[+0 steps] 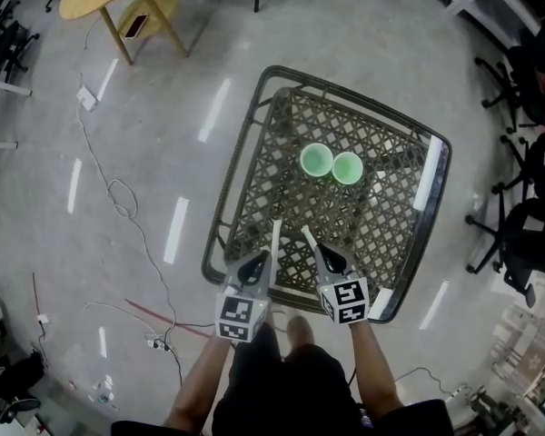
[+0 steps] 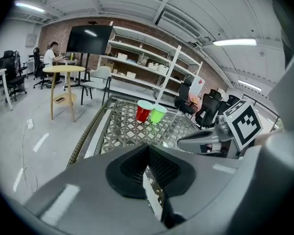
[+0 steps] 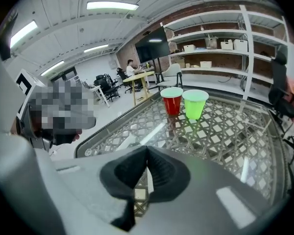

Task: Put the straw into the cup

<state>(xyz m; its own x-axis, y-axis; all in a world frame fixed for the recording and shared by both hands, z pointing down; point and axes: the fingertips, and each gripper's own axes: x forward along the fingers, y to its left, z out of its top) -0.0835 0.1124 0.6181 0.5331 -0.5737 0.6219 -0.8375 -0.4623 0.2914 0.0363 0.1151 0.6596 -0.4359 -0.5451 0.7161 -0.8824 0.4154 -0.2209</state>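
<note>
Over the near edge of the lattice-topped counter [image 1: 368, 234], the left gripper [image 1: 267, 256] has its fingers pressed together on a white straw [image 1: 274, 236], which sticks out toward the cups. Just beside it, the right gripper [image 1: 318, 249] has its fingers clamped on a second straw [image 1: 308, 237]. Farther across the counter, a red cup [image 2: 143, 111] and a green cup [image 2: 158, 114] stand upright, side by side

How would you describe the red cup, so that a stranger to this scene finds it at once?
A dark table with a woven lattice top stands on the grey floor. Two cups stand side by side on it. Take the left one: this red cup has red walls, whereas the green cup beside it is bright green.
</note>
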